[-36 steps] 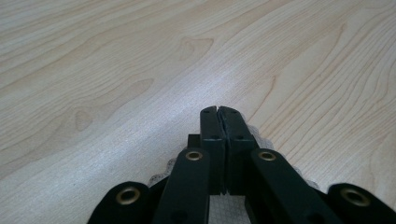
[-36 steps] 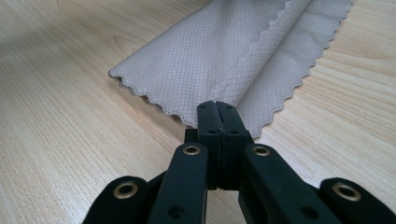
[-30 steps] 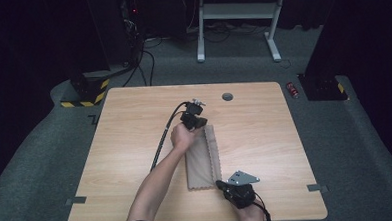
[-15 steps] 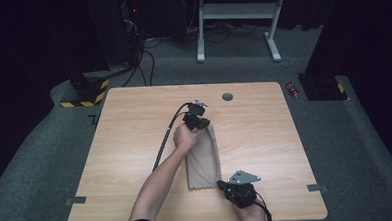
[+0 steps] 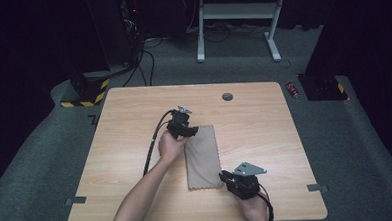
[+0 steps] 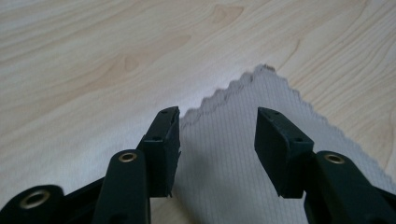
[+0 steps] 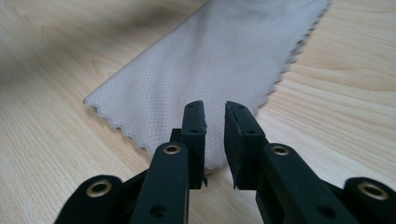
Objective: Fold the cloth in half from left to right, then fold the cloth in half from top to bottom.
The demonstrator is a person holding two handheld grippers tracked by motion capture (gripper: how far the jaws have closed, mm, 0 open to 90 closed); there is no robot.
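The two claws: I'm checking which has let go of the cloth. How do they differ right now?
The left claw stands wide open over the cloth's far end; the right claw shows only a narrow gap at the near end. The left has just opened further than the right. In both, the jaws have just been opening, with cloth between them, unpinched.

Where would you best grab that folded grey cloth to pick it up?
Probably at a corner. The cloth lies flat on the table, so only its zigzag edges and corners offer a lip. The right gripper sits at the near corner; coming in low from there, one jaw could slip under.
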